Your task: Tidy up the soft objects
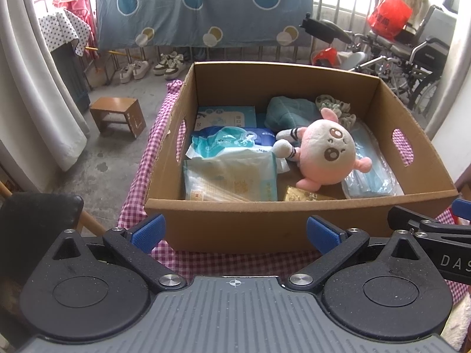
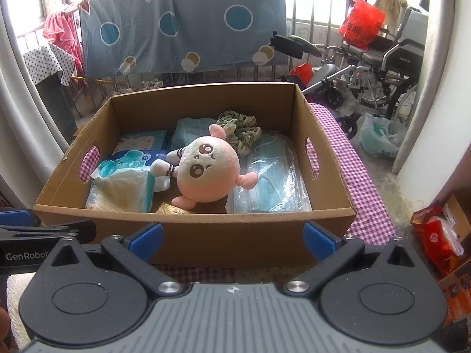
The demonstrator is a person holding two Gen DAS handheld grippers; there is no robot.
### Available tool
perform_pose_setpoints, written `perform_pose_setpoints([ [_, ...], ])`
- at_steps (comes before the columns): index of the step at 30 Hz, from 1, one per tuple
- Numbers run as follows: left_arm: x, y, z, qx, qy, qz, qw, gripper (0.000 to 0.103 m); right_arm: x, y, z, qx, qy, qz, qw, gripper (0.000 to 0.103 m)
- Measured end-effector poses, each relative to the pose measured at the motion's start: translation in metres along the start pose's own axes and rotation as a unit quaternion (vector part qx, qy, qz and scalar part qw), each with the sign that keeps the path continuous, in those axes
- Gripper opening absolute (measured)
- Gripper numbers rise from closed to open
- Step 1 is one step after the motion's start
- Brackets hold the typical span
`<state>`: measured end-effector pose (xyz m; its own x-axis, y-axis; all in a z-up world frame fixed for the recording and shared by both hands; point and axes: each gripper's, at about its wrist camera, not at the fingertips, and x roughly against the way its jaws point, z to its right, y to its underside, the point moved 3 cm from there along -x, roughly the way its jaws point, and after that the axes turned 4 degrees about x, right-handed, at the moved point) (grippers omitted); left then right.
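— Where's the pink plush toy (image 1: 329, 150)?

— In the cardboard box (image 1: 235, 220), lying on its side toward the right half, head leaning on the bag of blue face masks (image 1: 374, 176), its striped arm reaching left over the tissue packs (image 1: 232, 173). The scrunchie (image 2: 241, 129) and folded teal cloth (image 2: 191, 132) sit behind it.

— And you?

— Both my grippers hang just outside the near wall, empty, jaws spread wide. The toy lies ahead and beyond the wall; from my left gripper (image 1: 235, 232) it's off to the right, from my right gripper (image 2: 232, 236) nearly straight ahead, so I judge the right one better placed.
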<state>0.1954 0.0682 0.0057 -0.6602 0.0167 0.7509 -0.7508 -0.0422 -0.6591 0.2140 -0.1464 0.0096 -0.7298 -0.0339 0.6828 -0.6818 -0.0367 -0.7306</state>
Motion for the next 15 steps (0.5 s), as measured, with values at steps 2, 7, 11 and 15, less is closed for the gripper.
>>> perform_pose_setpoints([
  [2, 0.0003, -0.0001, 0.0003, -0.001, -0.001, 0.001, 1.0000, 0.102, 0.0002, 0.0001, -0.0003, 0.001, 0.002, 0.000, 1.000, 0.103],
  [7, 0.0011, -0.0006, 0.0009, -0.002, -0.002, 0.001, 1.0000, 0.102, 0.0004, 0.0000, -0.0001, 0.000, 0.002, 0.000, 1.000, 0.103],
  [11, 0.0008, -0.0005, 0.0010, -0.002, -0.003, 0.000, 1.0000, 0.102, 0.0005, 0.0007, -0.0003, -0.002, 0.001, -0.002, 1.000, 0.103],
  [15, 0.0005, 0.0001, 0.0007, -0.001, -0.002, -0.002, 1.0000, 0.102, 0.0003, 0.0018, 0.0002, -0.004, 0.001, -0.003, 1.000, 0.103],
])
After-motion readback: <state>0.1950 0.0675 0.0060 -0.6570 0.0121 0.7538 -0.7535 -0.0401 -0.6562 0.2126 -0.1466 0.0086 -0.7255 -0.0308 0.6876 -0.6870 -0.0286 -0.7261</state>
